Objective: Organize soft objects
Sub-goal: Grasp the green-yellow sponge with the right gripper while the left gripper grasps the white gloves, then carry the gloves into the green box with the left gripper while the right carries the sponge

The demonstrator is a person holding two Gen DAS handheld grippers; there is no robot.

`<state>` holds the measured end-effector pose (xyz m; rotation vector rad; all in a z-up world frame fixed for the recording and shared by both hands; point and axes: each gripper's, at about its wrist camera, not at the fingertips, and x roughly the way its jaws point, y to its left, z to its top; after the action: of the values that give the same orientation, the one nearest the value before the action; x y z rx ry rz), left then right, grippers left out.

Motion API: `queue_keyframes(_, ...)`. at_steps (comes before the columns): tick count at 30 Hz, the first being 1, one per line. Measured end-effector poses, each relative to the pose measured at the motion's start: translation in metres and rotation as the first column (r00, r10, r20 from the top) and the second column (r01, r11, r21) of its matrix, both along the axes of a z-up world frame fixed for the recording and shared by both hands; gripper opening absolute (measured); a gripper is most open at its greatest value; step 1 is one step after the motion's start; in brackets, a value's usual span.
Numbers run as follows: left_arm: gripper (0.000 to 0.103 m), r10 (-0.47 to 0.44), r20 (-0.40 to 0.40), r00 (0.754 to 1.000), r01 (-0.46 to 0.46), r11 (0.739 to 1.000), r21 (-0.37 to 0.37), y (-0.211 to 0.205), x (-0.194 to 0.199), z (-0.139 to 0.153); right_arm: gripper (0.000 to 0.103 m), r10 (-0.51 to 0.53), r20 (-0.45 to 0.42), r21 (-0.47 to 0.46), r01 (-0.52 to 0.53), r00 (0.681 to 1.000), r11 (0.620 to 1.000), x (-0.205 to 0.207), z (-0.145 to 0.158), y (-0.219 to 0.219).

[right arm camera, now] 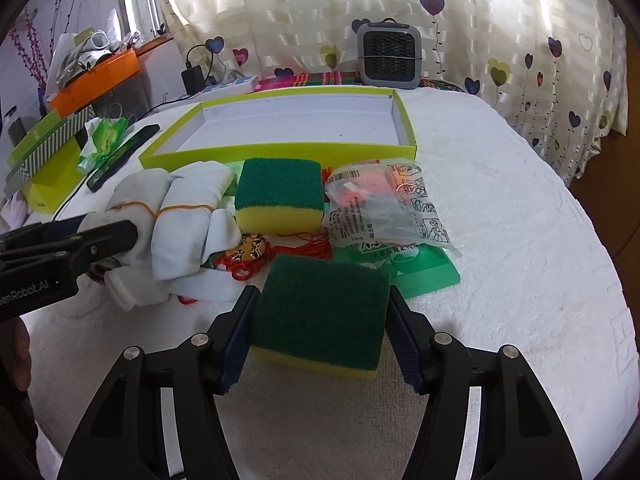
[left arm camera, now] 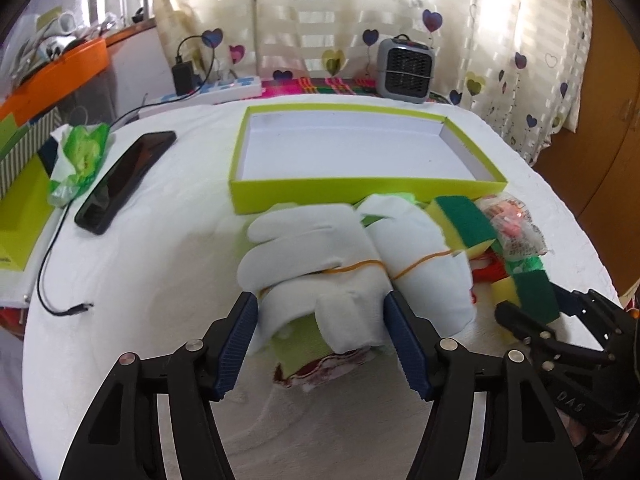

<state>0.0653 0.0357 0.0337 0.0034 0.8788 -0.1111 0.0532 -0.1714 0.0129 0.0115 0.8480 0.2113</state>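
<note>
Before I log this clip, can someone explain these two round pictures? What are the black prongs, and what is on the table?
No robot here: a person holds a two-fingered tool in each hand, and each tool carries a wide-angle camera looking along its jaws. The left camera shows the left gripper, jaws touching both sides of a bundle of white gloves bound with a rubber band. The right camera shows the right gripper, jaws against a green and yellow sponge. On the white cloth also lie a second sponge, a plastic packet and an empty green box. Nothing is lifted yet.
</note>
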Motion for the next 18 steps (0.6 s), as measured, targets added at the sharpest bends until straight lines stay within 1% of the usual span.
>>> queue_keyframes(2,0.065,0.012,0.003,1.0,-0.013,1.0,0.003,0.001,-0.001,0.001,0.06,0.002,0.008,0.004,-0.002,1.0,1.0,-0.002,0.001,-0.001)
queue_keyframes(4,0.058,0.014,0.028,1.0,-0.015,0.999,0.029,-0.002,-0.002,0.006,0.06,0.003,0.014,0.0,-0.003,1.0,1.0,-0.002,0.0,-0.001)
queue_keyframes(5,0.056,0.012,0.042,0.999,-0.014,0.999,0.048,-0.005,-0.003,0.009,0.059,0.004,0.015,0.003,-0.004,1.0,1.0,-0.003,0.0,-0.001)
queue_keyframes(7,0.043,-0.002,0.053,0.999,-0.001,0.998,0.061,-0.007,-0.003,0.01,0.059,0.004,0.017,0.011,-0.004,1.0,1.0,-0.003,0.0,-0.002)
queue_keyframes(8,0.042,-0.006,0.049,0.999,0.002,0.998,0.067,-0.007,-0.003,0.008,0.059,0.004,0.017,0.014,-0.004,1.0,1.0,-0.004,0.0,-0.002)
queue_keyframes(11,0.034,-0.008,0.057,0.998,0.005,0.998,0.058,-0.005,-0.004,0.009,0.058,0.008,0.018,0.015,-0.009,1.0,1.0,-0.005,0.0,-0.003)
queue_keyframes(13,0.024,-0.003,0.06,0.998,0.0,0.999,0.039,-0.003,-0.005,0.01,0.058,0.007,0.016,0.021,-0.007,1.0,1.0,-0.005,0.0,-0.003)
queue_keyframes(14,0.022,-0.003,0.062,0.998,0.001,0.999,0.035,-0.003,-0.005,0.011,0.058,0.007,0.013,0.026,-0.008,1.0,1.0,-0.005,0.0,-0.003)
queue_keyframes(16,0.013,-0.009,0.07,0.997,0.008,1.0,0.028,-0.003,-0.007,0.014,0.058,0.009,0.013,0.028,-0.01,1.0,1.0,-0.006,0.0,-0.003)
queue_keyframes(18,0.01,-0.024,0.078,0.997,0.024,1.0,0.008,-0.003,-0.01,0.017,0.058,0.012,0.016,0.031,-0.012,1.0,0.999,-0.007,0.001,-0.004)
